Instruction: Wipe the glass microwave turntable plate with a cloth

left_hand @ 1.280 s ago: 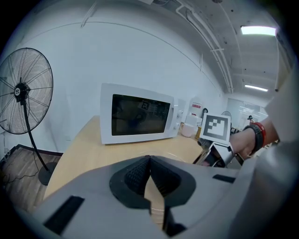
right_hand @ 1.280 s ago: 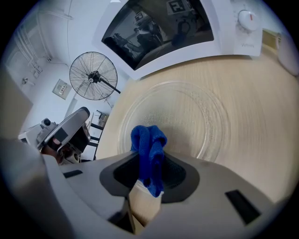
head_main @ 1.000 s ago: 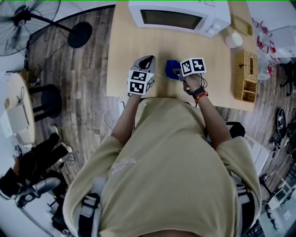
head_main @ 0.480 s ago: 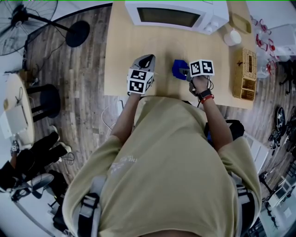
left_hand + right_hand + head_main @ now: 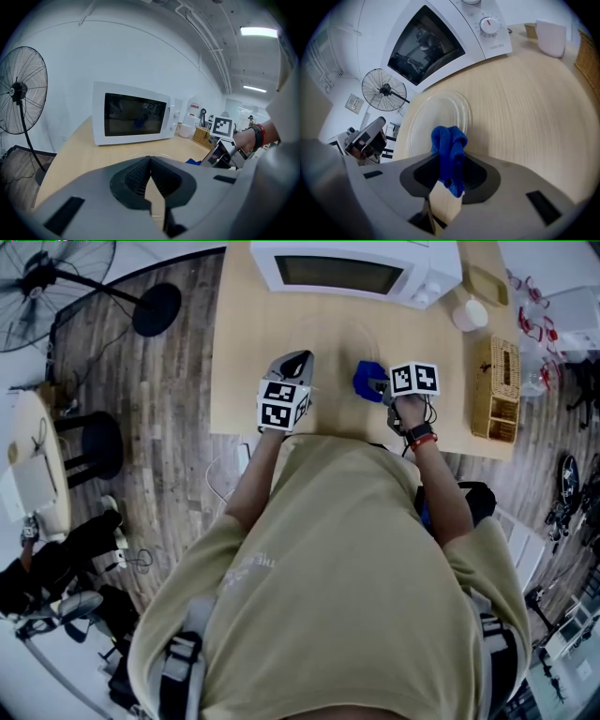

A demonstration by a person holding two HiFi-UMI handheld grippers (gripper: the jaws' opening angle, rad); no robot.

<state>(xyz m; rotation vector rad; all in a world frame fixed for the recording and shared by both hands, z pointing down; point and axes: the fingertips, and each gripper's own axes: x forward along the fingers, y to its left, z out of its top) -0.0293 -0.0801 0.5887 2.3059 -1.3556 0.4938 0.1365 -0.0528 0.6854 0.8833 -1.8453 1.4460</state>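
In the head view, the right gripper (image 5: 380, 387) holds the cloth (image 5: 367, 379) over the table (image 5: 246, 352), with the left gripper (image 5: 298, 362) nearby and the microwave (image 5: 349, 274) far. The left gripper view shows its jaws together. In the right gripper view the jaws clamp the cloth, and the plate (image 5: 423, 126) lies just beyond. Wiping seems to be in hand, and the next move is likely a sweep left across the glass. A fan (image 5: 47, 277) stands on the wooden floor (image 5: 141, 427).

Plate (image 5: 436, 123) on table (image 5: 525, 108), before microwave (image 5: 440, 37)
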